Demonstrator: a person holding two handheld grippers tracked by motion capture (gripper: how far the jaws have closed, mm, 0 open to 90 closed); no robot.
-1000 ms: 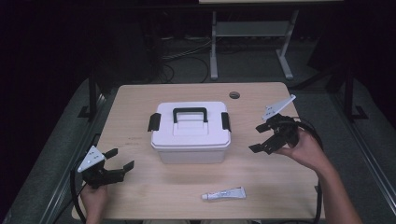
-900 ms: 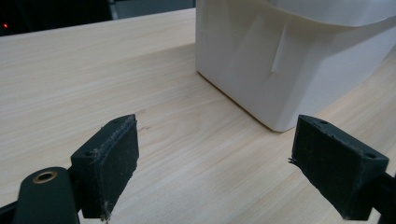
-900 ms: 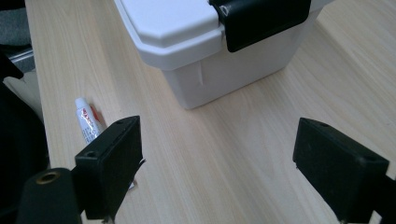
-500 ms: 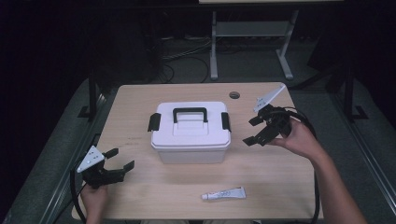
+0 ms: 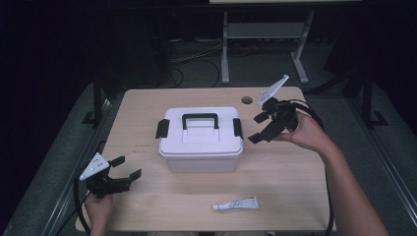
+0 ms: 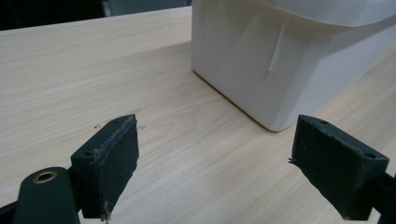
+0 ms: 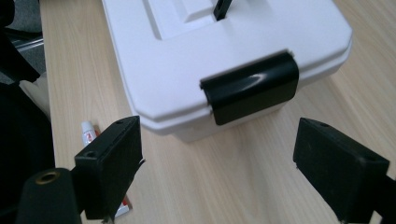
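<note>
The right gripper (image 5: pixel 260 129) has moved nearer the white box's (image 5: pixel 200 142) black right latch (image 7: pixel 250 92), fingers spread; tube (image 7: pixel 88 133) partly hidden.

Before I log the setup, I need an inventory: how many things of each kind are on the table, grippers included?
Boxes: 1, the white box with its lid on.
Tubes: 1, the tube near the front edge.
Grippers: 2, the left gripper and the right gripper, both open.
Total: 4.

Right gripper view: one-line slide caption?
Open right gripper faces the black side latch of a closed white box on the wooden table.
</note>
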